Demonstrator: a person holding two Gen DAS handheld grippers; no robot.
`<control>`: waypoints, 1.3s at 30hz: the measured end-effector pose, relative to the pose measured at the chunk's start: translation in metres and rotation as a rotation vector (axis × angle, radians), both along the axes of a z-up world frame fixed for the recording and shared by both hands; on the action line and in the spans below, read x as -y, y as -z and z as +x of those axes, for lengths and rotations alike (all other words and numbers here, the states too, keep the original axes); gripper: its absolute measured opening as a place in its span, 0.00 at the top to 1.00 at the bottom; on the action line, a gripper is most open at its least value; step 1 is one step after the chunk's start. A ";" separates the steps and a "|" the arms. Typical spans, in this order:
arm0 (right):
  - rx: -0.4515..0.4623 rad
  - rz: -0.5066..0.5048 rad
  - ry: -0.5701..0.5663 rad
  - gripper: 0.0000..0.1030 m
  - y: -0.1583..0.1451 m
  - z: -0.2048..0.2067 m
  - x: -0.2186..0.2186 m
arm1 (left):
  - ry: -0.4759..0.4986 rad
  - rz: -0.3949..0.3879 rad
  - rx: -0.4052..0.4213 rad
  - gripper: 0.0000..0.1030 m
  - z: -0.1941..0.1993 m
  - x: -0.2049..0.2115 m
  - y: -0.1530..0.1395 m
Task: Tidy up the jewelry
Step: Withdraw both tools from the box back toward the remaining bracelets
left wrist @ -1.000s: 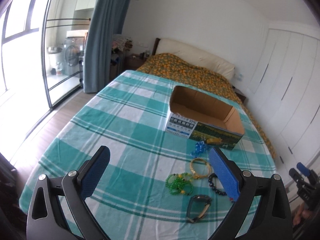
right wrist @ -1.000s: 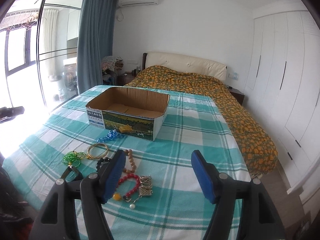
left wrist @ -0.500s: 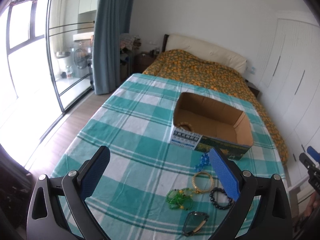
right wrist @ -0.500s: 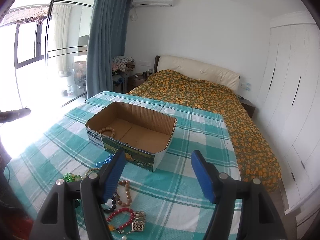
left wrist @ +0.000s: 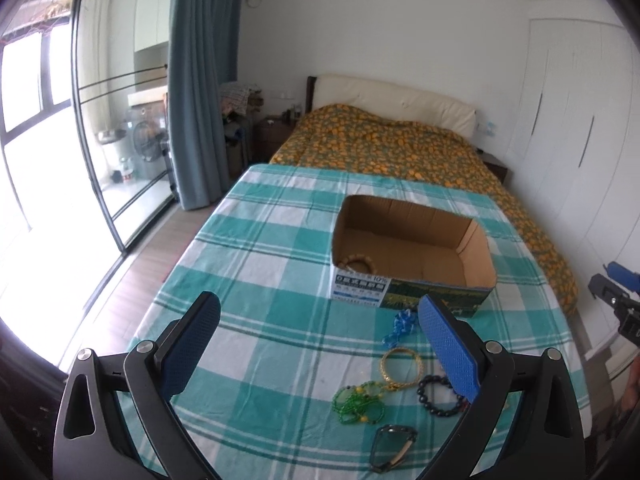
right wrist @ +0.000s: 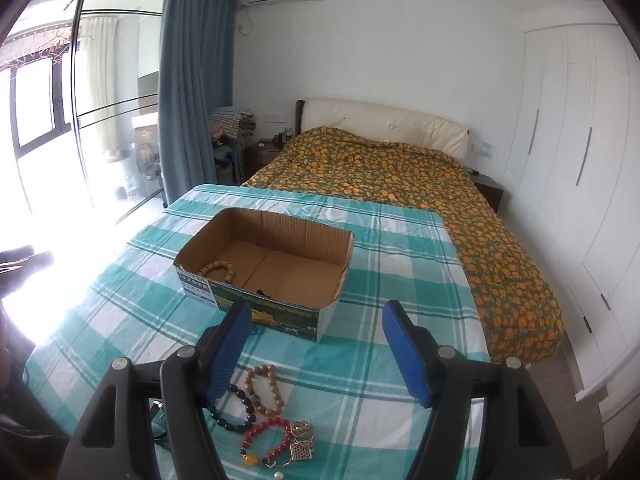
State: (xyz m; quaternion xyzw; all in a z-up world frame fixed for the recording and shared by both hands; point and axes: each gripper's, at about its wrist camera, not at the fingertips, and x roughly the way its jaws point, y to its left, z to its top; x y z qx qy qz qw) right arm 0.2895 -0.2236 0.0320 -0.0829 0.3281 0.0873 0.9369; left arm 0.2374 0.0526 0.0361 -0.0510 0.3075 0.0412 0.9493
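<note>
An open cardboard box sits on the teal checked cloth with a tan bead bracelet in its near left corner. In front of it lie a blue bead string, a gold bangle, a green bead bracelet, a dark bead bracelet and a metal clasp. The right wrist view adds a brown bead bracelet, a red bead bracelet and a silver charm. My left gripper and right gripper hang open and empty above the pile.
The checked cloth covers the foot of a bed with an orange-flowered quilt. Glass sliding doors and a blue curtain stand to the left, white wardrobes to the right. The cloth's near edge runs just below the jewelry.
Both grippers have risen and drawn back from the bed, so the box's inside and its tan bracelet now show. Neither pair of jaws has changed its width.
</note>
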 end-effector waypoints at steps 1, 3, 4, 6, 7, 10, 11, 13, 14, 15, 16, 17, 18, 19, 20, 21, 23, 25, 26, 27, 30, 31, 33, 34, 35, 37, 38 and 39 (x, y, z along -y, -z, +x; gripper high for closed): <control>0.007 -0.020 -0.025 0.33 -0.001 0.003 -0.006 | 0.003 0.011 0.006 0.03 -0.001 0.001 0.001; 0.030 -0.050 -0.053 0.33 -0.004 0.006 -0.019 | 0.018 0.020 0.017 0.03 -0.004 0.002 0.005; 0.051 -0.054 -0.054 0.33 -0.007 0.005 -0.025 | 0.035 0.018 0.027 0.03 -0.006 0.000 0.009; 0.051 -0.027 -0.023 0.33 -0.012 0.004 -0.035 | 0.058 0.036 -0.007 0.03 0.000 -0.005 0.016; 0.044 0.016 -0.019 0.33 -0.013 0.003 -0.039 | 0.077 0.039 -0.013 0.03 0.000 -0.008 0.018; 0.033 0.059 -0.044 0.33 -0.015 -0.001 -0.053 | 0.090 0.080 -0.009 0.03 -0.001 -0.017 0.023; 0.033 0.058 -0.063 0.33 -0.014 -0.003 -0.057 | 0.081 0.091 -0.026 0.03 0.000 -0.019 0.025; 0.050 0.030 -0.088 0.33 -0.013 -0.008 -0.062 | 0.051 0.075 -0.062 0.03 0.001 -0.023 0.029; 0.062 0.019 -0.095 0.33 -0.011 -0.011 -0.062 | 0.032 0.053 -0.070 0.03 0.001 -0.024 0.030; 0.068 0.012 -0.096 0.33 -0.009 -0.013 -0.059 | 0.014 0.034 -0.076 0.03 0.000 -0.025 0.031; 0.067 0.011 -0.099 0.33 -0.006 -0.013 -0.055 | -0.003 0.020 -0.077 0.03 -0.001 -0.024 0.032; 0.062 0.015 -0.107 0.33 -0.001 -0.013 -0.050 | -0.018 0.014 -0.073 0.03 -0.001 -0.023 0.034; 0.051 0.003 -0.115 0.33 0.003 -0.011 -0.046 | -0.038 0.020 -0.084 0.03 0.001 -0.019 0.035; 0.037 -0.022 -0.122 0.33 0.007 -0.009 -0.044 | -0.045 0.022 -0.098 0.03 0.004 -0.015 0.036; 0.039 -0.047 -0.122 0.33 0.010 -0.007 -0.039 | -0.041 0.018 -0.096 0.03 0.005 -0.012 0.036; 0.048 -0.071 -0.112 0.33 0.011 -0.006 -0.035 | -0.035 0.017 -0.096 0.03 0.008 -0.009 0.037; 0.054 -0.094 -0.087 0.33 0.011 -0.001 -0.025 | -0.004 0.020 -0.099 0.03 0.015 -0.002 0.037; 0.057 -0.097 -0.054 0.33 0.009 0.004 -0.018 | 0.022 0.027 -0.098 0.03 0.022 0.004 0.037; 0.061 -0.096 -0.040 0.33 0.007 0.005 -0.015 | 0.032 0.026 -0.097 0.03 0.026 0.006 0.037; 0.064 -0.095 -0.030 0.33 0.007 0.006 -0.013 | 0.038 0.022 -0.093 0.03 0.030 0.007 0.038; 0.084 -0.089 -0.019 0.33 0.012 0.003 -0.012 | 0.054 0.006 -0.066 0.03 0.036 0.008 0.041; 0.094 -0.091 -0.021 0.33 0.017 0.000 -0.012 | 0.060 0.007 -0.053 0.03 0.037 0.008 0.044; 0.100 -0.097 -0.024 0.33 0.032 -0.005 -0.015 | 0.061 0.028 -0.042 0.03 0.037 0.009 0.053; 0.092 -0.092 -0.028 0.33 0.039 -0.006 -0.017 | 0.064 0.038 -0.046 0.03 0.037 0.009 0.058; 0.086 -0.085 -0.036 0.33 0.048 -0.008 -0.019 | 0.063 0.046 -0.048 0.03 0.036 0.008 0.063; 0.075 -0.084 -0.043 0.33 0.062 -0.012 -0.025 | 0.051 0.054 -0.061 0.03 0.033 0.004 0.071; 0.069 -0.078 -0.044 0.33 0.067 -0.015 -0.027 | 0.048 0.046 -0.067 0.03 0.031 0.001 0.075; 0.065 -0.068 -0.042 0.33 0.071 -0.019 -0.028 | 0.044 0.036 -0.071 0.03 0.028 -0.003 0.077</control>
